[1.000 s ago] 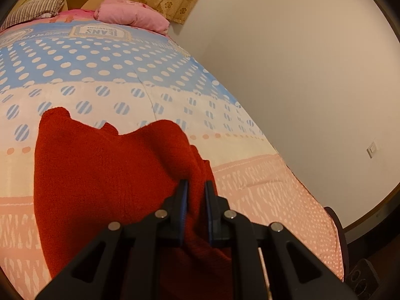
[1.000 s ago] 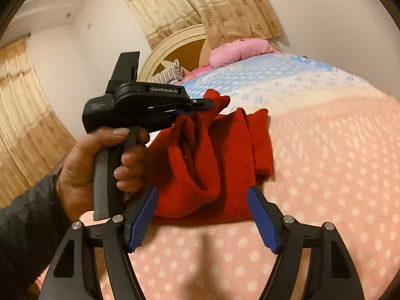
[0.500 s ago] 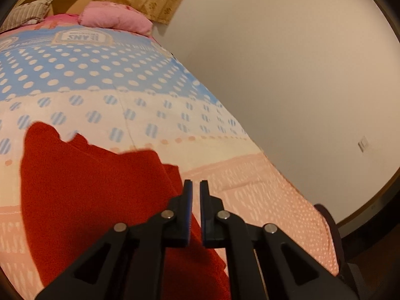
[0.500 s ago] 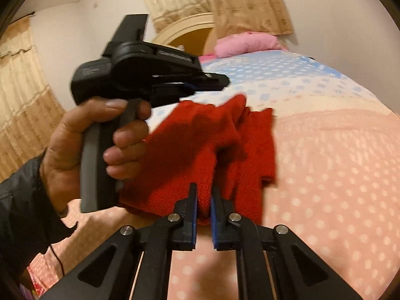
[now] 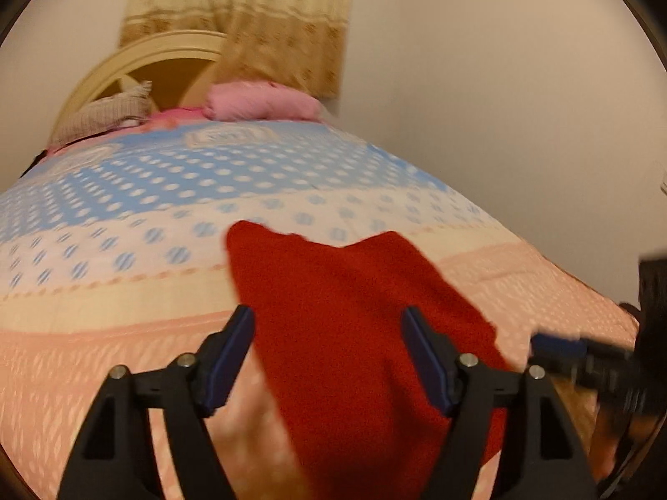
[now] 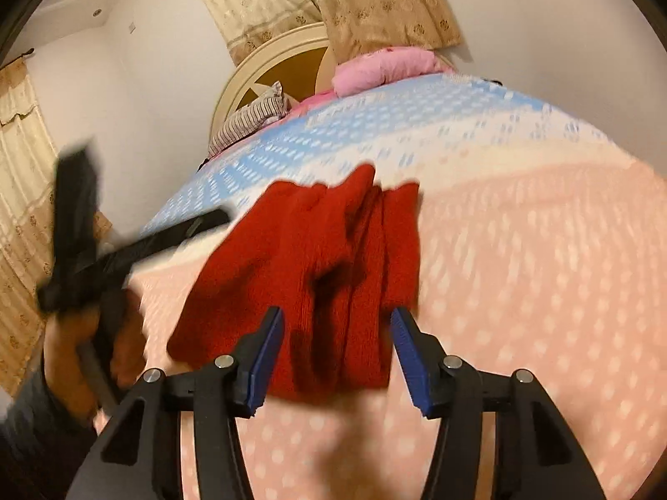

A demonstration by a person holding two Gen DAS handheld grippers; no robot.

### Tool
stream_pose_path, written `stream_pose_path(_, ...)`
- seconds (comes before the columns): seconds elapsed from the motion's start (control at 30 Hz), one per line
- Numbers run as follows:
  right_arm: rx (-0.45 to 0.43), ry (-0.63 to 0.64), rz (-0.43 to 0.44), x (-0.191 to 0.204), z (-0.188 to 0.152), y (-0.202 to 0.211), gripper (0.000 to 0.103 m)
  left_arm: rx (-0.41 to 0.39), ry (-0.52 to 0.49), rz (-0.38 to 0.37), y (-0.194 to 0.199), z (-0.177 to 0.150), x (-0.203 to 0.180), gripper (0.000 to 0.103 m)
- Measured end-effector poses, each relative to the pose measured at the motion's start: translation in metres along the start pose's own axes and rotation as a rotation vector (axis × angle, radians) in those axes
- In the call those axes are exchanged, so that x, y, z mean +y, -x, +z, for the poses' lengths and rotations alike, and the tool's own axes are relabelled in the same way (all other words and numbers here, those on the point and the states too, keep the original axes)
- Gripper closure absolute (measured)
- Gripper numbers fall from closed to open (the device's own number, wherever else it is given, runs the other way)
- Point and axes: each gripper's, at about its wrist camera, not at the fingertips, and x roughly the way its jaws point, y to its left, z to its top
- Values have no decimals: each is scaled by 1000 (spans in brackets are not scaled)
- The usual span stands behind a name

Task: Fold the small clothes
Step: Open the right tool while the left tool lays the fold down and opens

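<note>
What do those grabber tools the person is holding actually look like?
Each gripper, left and right, is a black plastic fork with two fingers lined with blue pads and silver screws. The hand wears a dark sleeve.

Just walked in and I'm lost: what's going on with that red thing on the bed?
A person is folding a small red knit garment on the dotted bedspread, one tool in each hand. Both the left tool and right tool have just been opening and stand open, gripping nothing. The garment lies loosely bunched on the bed.
</note>
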Motion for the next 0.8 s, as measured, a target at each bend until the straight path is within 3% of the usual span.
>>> stream_pose_path(0.07,4,-8,22,1,17,-10,48,34,41,-12,-2,-12,9,27)
stream_pose_path(0.2,118,-51,59,3,36,-57,49,85,67,-8,-16,-28,10,26)
stream_pose_path(0.23,172,-44,54,3,36,-75,61,99,72,-6,-20,-29,7,26)
stream_pose_path(0.27,194,-32,33,5,35,-82,84,110,81,-14,-23,-32,7,26)
stream_pose_path(0.37,98,12,-12,13,40,-63,91,117,91,-44,-20,-36,3,25)
stream_pose_path(0.47,16,69,-61,22,41,-32,92,131,80,-66,-19,-37,-3,18)
stream_pose_path(0.6,49,10,-114,-5,43,-35,92,179,75,-60,-26,-43,-12,17)
stream_pose_path(0.67,146,-24,-113,-27,34,-62,91,200,73,-48,-29,-46,-14,17)
stream_pose_path(0.7,139,-42,-109,-34,33,-63,86,206,73,-49,-28,-46,-15,17)
stream_pose_path(0.77,109,-49,-139,-40,34,-55,51,196,70,-45,-23,-45,-15,17)
stream_pose_path(0.8,83,-49,-161,-40,38,-46,45,173,70,-37,-18,-44,-14,17)
